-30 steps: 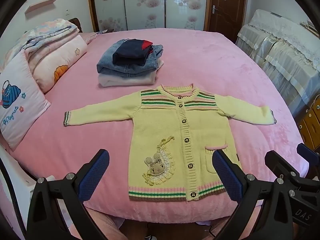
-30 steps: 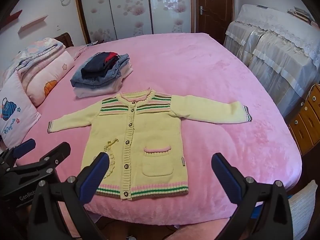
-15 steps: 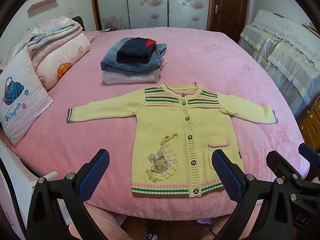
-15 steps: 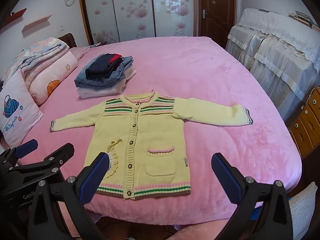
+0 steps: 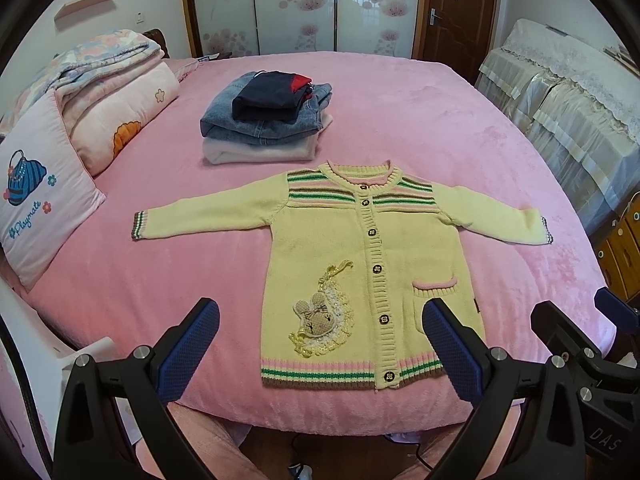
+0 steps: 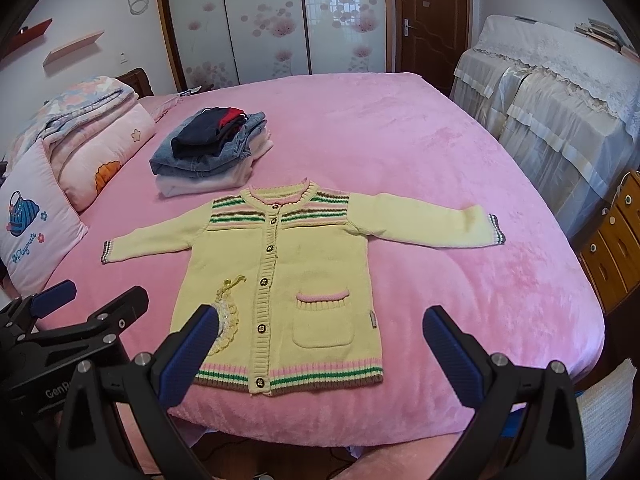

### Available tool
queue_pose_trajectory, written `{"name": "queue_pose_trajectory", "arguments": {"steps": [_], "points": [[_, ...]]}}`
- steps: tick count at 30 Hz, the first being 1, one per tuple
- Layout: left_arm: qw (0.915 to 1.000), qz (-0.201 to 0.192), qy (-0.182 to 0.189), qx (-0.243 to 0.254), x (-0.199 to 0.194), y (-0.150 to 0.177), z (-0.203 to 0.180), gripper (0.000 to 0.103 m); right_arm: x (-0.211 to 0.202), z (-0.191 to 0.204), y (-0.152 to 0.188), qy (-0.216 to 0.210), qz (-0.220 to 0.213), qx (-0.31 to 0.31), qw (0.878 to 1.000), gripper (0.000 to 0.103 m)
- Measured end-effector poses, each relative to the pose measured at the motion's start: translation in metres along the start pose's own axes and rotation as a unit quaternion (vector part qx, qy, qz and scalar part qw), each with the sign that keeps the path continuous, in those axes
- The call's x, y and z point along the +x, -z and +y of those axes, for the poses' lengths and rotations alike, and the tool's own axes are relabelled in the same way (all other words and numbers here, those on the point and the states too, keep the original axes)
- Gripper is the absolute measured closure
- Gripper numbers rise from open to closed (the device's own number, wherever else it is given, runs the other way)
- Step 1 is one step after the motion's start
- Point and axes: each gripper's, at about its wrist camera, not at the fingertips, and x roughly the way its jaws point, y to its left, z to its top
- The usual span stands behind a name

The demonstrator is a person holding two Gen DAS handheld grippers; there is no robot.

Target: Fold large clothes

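Left gripper (image 5: 320, 340): hovering released at the near edge of the bed, blue-padded fingers (image 5: 188, 350) spread wide, gripping nothing.
Right gripper (image 6: 320, 340): hovering at the same near edge, jaws likewise standing wide apart and empty.
Cardigan (image 5: 372, 276): lying flat, face up and buttoned on the near half of the bed, hem toward the near edge, both sleeves extending out left and right.
Rabbit patch (image 5: 316, 316): sitting on the cardigan's lower left panel; a pink-trimmed pocket (image 6: 324, 316) is sitting on the lower right panel.
Bed (image 5: 440, 120): carrying a pink plush cover, apparently smooth.
Folded stack (image 5: 268, 120): resting just beyond the collar, slightly left, denim and dark items on a pale one.
Pillows (image 5: 36, 196): leaning at the far left, with a rolled quilt (image 5: 116, 92) behind them.
Wardrobe (image 6: 272, 16): standing at the far wall.
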Motion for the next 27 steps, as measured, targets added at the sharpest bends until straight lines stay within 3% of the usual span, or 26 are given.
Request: {"name": "queue_pose_trajectory", "arguments": {"steps": [27], "points": [[0.9999,0.009,-0.004,0.007,0.0045,0.0011,-0.0055,0.003,0.0031,-0.0067,0.0024,0.002,0.003,0.005,1.0,0.001]]}}
